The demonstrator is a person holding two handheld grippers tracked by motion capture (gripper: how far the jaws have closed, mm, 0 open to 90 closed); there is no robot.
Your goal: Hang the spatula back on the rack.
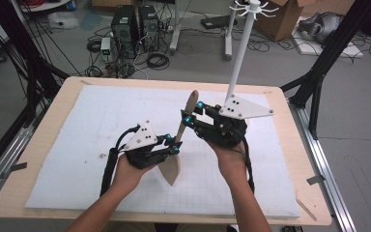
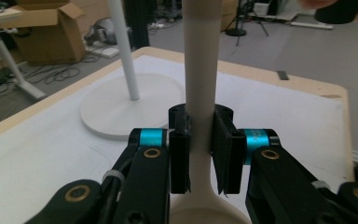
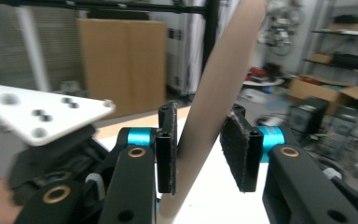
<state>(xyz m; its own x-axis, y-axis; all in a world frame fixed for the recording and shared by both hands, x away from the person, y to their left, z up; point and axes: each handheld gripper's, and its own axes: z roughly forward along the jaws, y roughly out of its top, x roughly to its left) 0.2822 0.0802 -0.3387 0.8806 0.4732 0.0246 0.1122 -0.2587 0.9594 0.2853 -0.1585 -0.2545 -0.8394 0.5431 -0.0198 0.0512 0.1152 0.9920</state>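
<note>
In the high view, a wooden spatula [image 1: 179, 140] stands tilted above the white mat [image 1: 77, 145] that covers the wooden table [image 1: 38, 125], with its broad blade low and its handle tip up and away from the person. The left gripper [image 1: 174, 144] clamps the spatula's neck just above the blade. The right gripper [image 1: 192, 112] sits higher on the handle with a jaw on either side. The white rack stand [image 1: 241, 53] rises just behind the right gripper, well beyond the spatula.

In the left gripper view, the spatula [image 2: 201, 93] runs straight up between the two black jaws, which are narrowed onto its neck; both pads [image 2: 179, 154] press against the wood, and the blade begins just below them. The rack stand's round white base [image 2: 107, 112] lies on the mat to the left of the spatula, with its pole [image 2: 123, 46] rising from it.

In the right gripper view, the spatula's handle [image 3: 214, 107] slants up between the jaws. The left pad [image 3: 167, 149] touches the handle, while the right pad [image 3: 241, 149] stands apart from it, so these tongs are fairly wide and not clamped. The left gripper's grey plate [image 3: 42, 114] shows to the left of the handle, blurred.
</note>
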